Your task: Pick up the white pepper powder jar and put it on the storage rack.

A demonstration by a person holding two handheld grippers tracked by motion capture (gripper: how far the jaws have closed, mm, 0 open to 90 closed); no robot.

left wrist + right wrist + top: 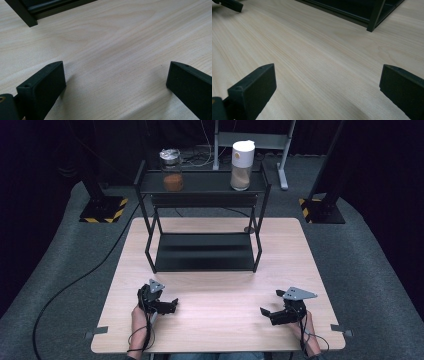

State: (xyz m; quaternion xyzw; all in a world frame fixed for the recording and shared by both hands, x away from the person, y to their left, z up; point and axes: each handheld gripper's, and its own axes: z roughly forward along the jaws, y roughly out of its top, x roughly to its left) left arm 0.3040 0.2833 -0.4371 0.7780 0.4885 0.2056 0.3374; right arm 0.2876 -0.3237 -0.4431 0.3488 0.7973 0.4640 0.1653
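Observation:
A black two-tier rack (202,215) stands at the back of the wooden table (220,285). On its top shelf sit a glass jar (171,170) with orange-brown contents and a metal lid, and a white-lidded container (242,165) with tan contents. My left gripper (172,304) rests low over the table's near left, open, nothing between its jaws (115,82). My right gripper (266,312) hovers at the near right, open and empty too (327,82). A rack leg (374,16) shows ahead in the right gripper view, and a rack corner (25,15) in the left gripper view.
The rack's lower shelf (205,251) is bare. Bare wood lies between the grippers and the rack. Black stands with yellow-striped bases (102,210) sit on the grey floor at both sides, and a cable (75,280) runs across the floor at left.

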